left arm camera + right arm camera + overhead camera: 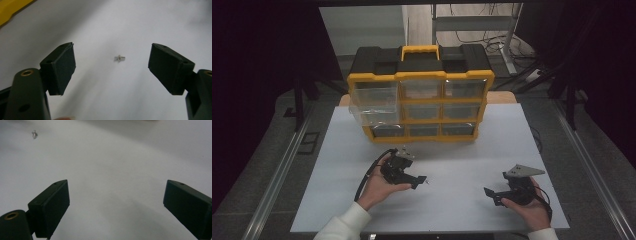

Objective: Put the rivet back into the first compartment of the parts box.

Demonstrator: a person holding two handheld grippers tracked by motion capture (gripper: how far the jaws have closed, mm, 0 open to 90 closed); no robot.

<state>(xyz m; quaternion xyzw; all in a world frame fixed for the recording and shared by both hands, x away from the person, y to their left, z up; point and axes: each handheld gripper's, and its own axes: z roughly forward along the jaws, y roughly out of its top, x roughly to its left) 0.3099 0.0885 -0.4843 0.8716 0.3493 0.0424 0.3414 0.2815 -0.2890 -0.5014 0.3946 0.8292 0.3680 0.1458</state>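
White desk top (pixel 462 165) carries a yellow and black drawer organiser (pixel 420 95) at its far edge, a grid of clear drawers facing the person. The top-left drawer (pixel 373 104) is pulled out towards the near side, sticking well forward of the others. Near the middle of the desk, closer to the near edge than the far one, lies a tiny silver screw (pixel 119 58), seen in the left gripper view straight ahead between the two black pads, with bare surface all round it. The left gripper (pixel 418 181) is held in the left hand (pixel 379 187) just beside that screw, its jaws spread wide and holding nothing. The right gripper (pixel 490 194) sits in the right hand (pixel 528 207) towards the near right corner, well apart from the left one; its jaws are also spread wide and empty, and the right gripper view catches the same screw small at its upper left.
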